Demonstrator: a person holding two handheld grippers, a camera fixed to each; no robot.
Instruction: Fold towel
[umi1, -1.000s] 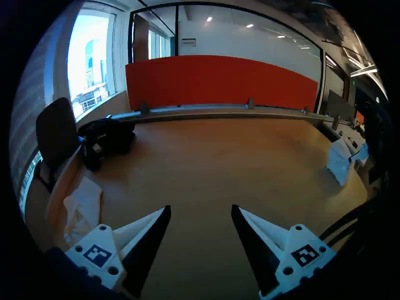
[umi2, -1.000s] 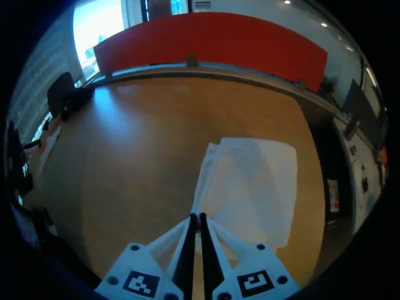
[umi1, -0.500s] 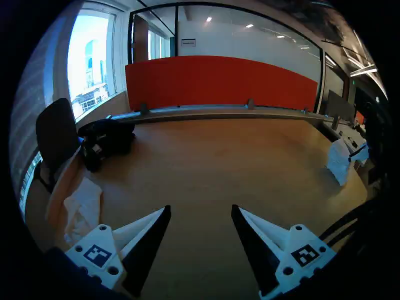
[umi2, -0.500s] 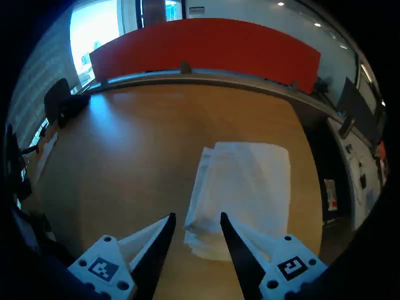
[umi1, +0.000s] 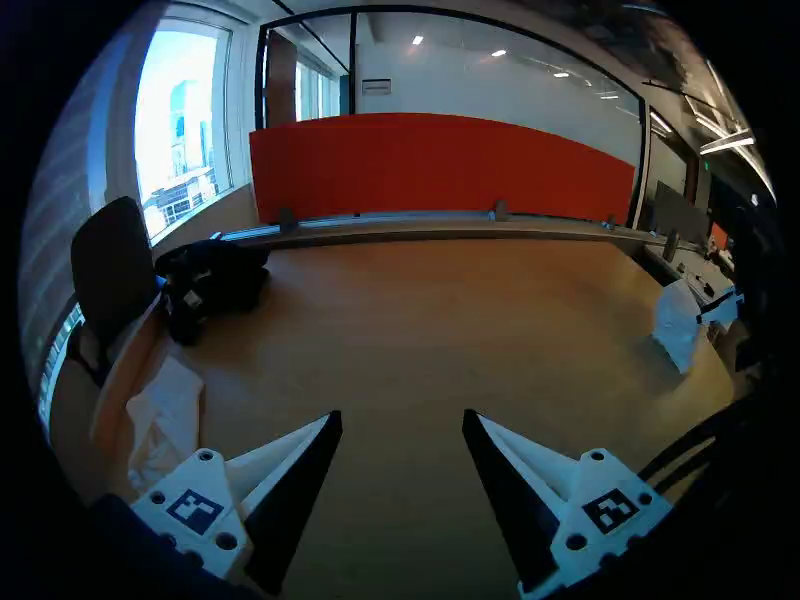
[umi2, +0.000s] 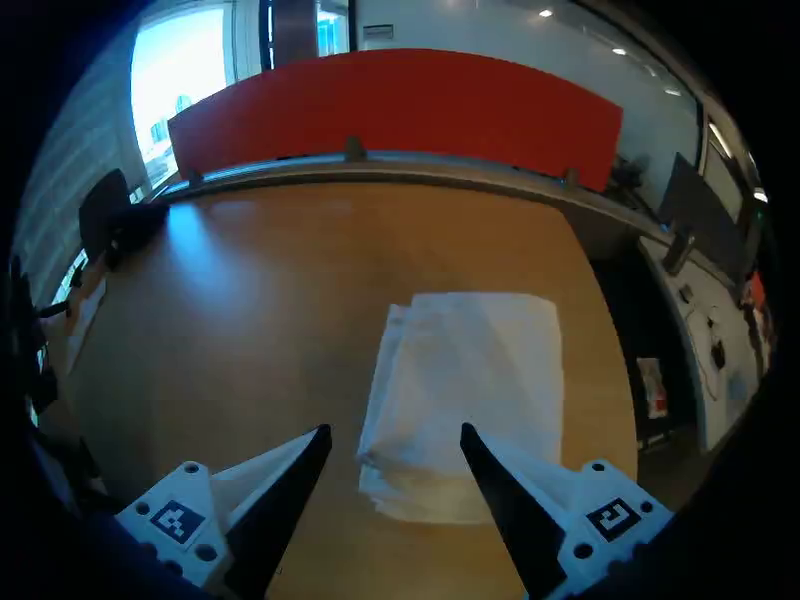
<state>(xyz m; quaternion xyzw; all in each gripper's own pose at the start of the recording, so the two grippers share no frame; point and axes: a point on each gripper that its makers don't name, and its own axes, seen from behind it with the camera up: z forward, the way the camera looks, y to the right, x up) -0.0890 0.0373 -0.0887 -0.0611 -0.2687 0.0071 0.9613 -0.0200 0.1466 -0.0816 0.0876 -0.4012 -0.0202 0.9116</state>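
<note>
Here, left gripper (umi1: 401, 416) and right gripper (umi2: 395, 429) gape over wooden table (umi1: 420, 320), red partition (umi1: 440, 165) behind.

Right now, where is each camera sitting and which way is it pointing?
Left gripper view: rides on the open left tool, low over the light wooden table, facing the long red partition; its two white fingers show.
Right gripper view: rides on the open right tool, higher, tilted down at the folded white towel; its two white fingers show.
Shared: the table, partition and black office chair.
</note>
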